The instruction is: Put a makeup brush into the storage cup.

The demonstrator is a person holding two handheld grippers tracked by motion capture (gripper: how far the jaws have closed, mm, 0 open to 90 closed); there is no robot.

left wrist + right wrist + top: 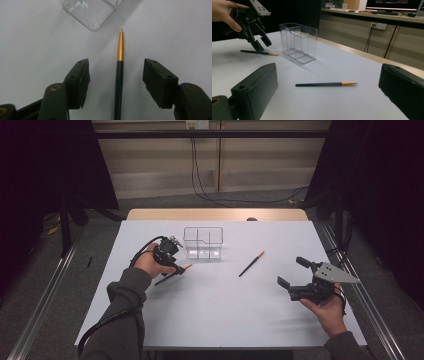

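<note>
Looking down from the high view, you hold your left claw [179,268] over the near pen [172,274], which lies on the white table [215,320] just short of the clear divided box [203,242]. Your right claw [290,272] rests well apart at the far side, jaws spread wide with nothing between them. A second pen [251,264] lies on the table between the two claws, nearer the box.

Left gripper view: your left claw [116,77] straddles the near pen [119,82], whose dark barrel runs up the middle of the gap and whose gold tip points away from the claw toward a corner of the clear box [91,12]. The jaws stand about half open, and neither pad touches the barrel; bare table shows on both sides of it.

Right gripper view: your right claw [327,82] stands wide open and holds nothing. The second pen [325,84] lies flat just ahead of it. Beyond it stands the clear box [298,42], and past that your left claw [261,43] points down at the near pen [259,52].
</note>
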